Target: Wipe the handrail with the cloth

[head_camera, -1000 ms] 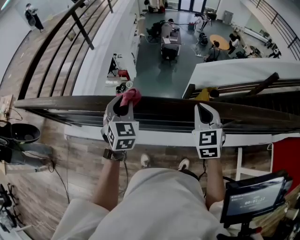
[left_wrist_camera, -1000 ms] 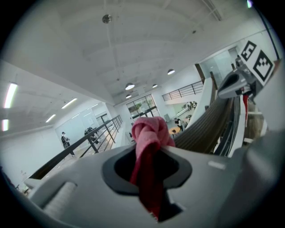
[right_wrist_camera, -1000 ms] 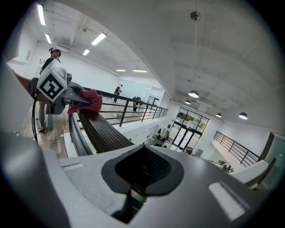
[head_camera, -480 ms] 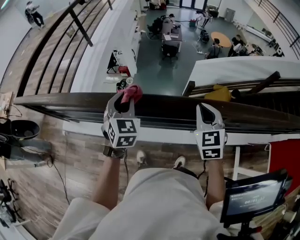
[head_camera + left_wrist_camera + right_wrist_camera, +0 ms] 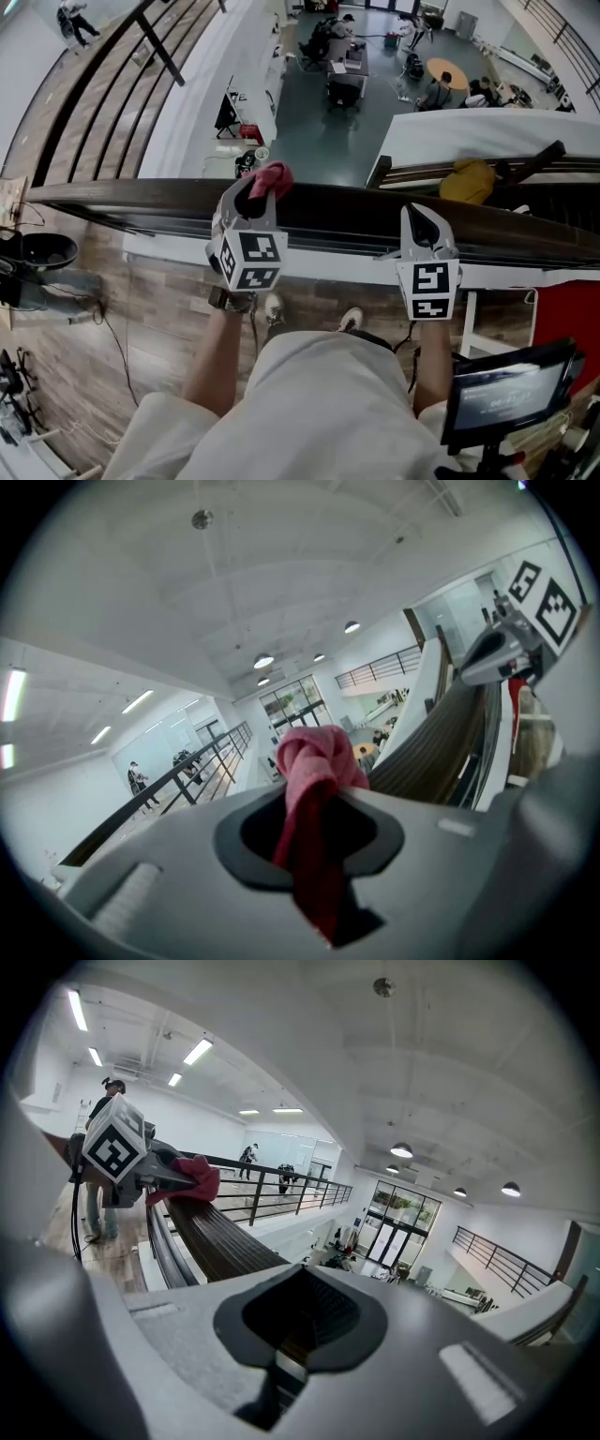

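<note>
We stand on a wood-floored mezzanine [image 5: 66, 366], looking over its edge to an open office floor [image 5: 323, 141] far below. The largest thing within reach is the dark handrail [image 5: 337, 214], whose long axis runs straight across us from left to right. Thinner rails sit beneath it.

Both claws are at the handrail. The left claw [image 5: 251, 195] is clamped on a red cloth [image 5: 272, 176]. The left gripper view shows the cloth [image 5: 314, 761] pinched between the jaws, with a knotted bunch sticking out past the tips and a tail hanging back through the opening. From the right gripper view, that bunch [image 5: 197, 1180] seems to rest on the top of the handrail [image 5: 220, 1237]. We judge it touching, though the contact itself is small in the frame.

The right claw [image 5: 416, 217] lies over the handrail well to the right, its jaws drawn together on nothing.

The wiping falls to the left claw, since it carries the cloth. The handrail stretches away on both sides of it, so we judge that any stroke must follow that left-right line. Bare handrail lies between the two claws, and a longer stretch runs off to the left.
</note>
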`<state>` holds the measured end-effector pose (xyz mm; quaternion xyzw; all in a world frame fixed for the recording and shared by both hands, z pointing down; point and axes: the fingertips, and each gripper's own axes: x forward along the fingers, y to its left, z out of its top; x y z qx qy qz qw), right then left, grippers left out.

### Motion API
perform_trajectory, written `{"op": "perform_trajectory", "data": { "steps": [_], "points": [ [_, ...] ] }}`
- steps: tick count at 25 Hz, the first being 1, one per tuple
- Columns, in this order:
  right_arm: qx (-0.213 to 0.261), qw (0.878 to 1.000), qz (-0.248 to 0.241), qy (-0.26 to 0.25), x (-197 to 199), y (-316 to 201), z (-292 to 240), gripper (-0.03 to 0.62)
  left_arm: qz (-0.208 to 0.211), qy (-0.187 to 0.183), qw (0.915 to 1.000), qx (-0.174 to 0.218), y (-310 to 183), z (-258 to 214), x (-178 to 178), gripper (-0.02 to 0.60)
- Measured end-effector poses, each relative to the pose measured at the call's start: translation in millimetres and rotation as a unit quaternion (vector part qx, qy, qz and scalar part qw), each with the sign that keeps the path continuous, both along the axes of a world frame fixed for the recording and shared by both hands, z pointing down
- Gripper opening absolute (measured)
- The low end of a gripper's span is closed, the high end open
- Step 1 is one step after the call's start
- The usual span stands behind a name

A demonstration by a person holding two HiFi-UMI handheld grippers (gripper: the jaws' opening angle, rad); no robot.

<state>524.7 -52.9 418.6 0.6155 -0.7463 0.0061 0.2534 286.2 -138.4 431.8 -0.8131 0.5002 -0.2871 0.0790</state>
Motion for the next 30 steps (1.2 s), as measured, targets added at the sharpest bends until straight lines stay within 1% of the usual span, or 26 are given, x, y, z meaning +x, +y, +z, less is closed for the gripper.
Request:
{"op": "perform_trajectory", "data": {
  "steps": [7, 11, 17, 22, 26, 30],
  "points": [
    [0.001, 1.0, 0.004, -0.008, 31, 8, 2, 0.003, 0.02, -0.01, 0.9997, -0.007, 6, 3, 41, 0.083],
    [-0.004, 1.0, 0.011, -0.023, 50, 16, 4, 0.003, 0.035, -0.014, 0.9993, -0.007, 9, 3, 67, 0.083],
    [-0.006, 0.999, 0.028, -0.046, 82, 27, 6, 0.003, 0.065, -0.025, 0.9976, -0.002, 19, 2, 115, 0.083],
    [-0.005, 0.998, 0.035, -0.048, 102, 33, 7, 0.003, 0.095, -0.037, 0.9948, 0.002, 28, 3, 157, 0.083],
    [-0.006, 0.998, 0.04, -0.049, 113, 39, 7, 0.003, 0.108, -0.043, 0.9932, 0.002, 32, 2, 176, 0.083],
    [-0.008, 0.997, 0.045, -0.055, 124, 45, 8, 0.003, 0.114, -0.044, 0.9925, -0.008, 34, 3, 186, 0.083]
  ]
}}
